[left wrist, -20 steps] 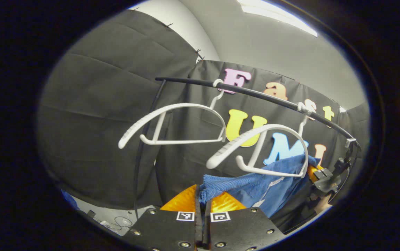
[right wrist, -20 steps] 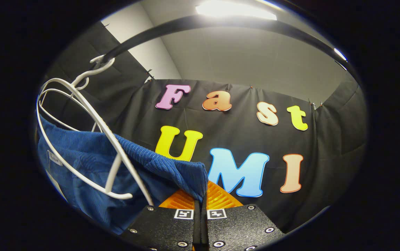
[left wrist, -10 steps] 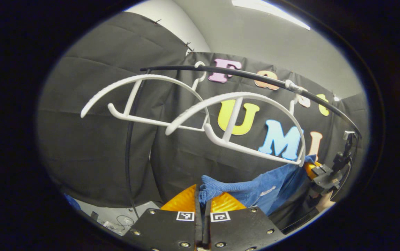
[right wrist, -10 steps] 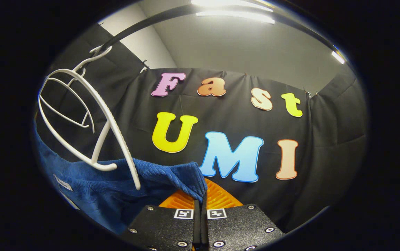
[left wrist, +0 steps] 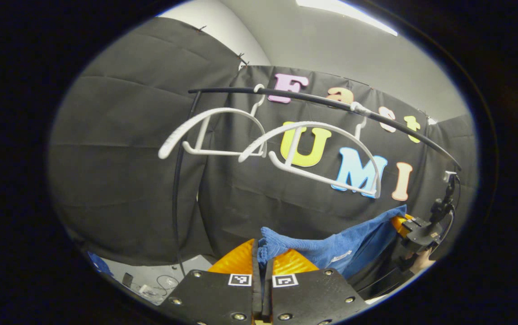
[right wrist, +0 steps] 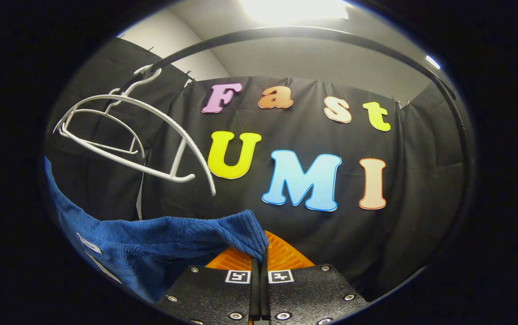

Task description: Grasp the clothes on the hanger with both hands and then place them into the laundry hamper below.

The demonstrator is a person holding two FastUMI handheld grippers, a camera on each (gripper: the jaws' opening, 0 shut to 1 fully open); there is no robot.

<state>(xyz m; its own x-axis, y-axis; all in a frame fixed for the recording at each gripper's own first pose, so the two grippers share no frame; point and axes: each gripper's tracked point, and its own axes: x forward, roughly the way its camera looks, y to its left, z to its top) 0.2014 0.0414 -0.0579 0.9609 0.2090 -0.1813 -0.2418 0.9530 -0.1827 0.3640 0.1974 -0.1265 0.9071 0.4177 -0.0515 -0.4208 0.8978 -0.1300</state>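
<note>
Two white hangers (left wrist: 286, 144) dangle bare from the black rail (left wrist: 331, 103), above the blue garment (left wrist: 331, 246). Left gripper (left wrist: 262, 253) and right gripper (right wrist: 259, 253) each clench a garment edge.

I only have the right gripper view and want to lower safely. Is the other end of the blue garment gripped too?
Observer: Yes. In the left gripper view, the left gripper is shut on the blue garment's other corner.
Operator: Does the cloth snag a hanger between us?
Observer: No. It spans across to the right gripper, hanging below and apart from the nearer white hanger.
Operator: Anything beneath that side?
Observer: Pale floor with loose cables, low on its left.
</note>
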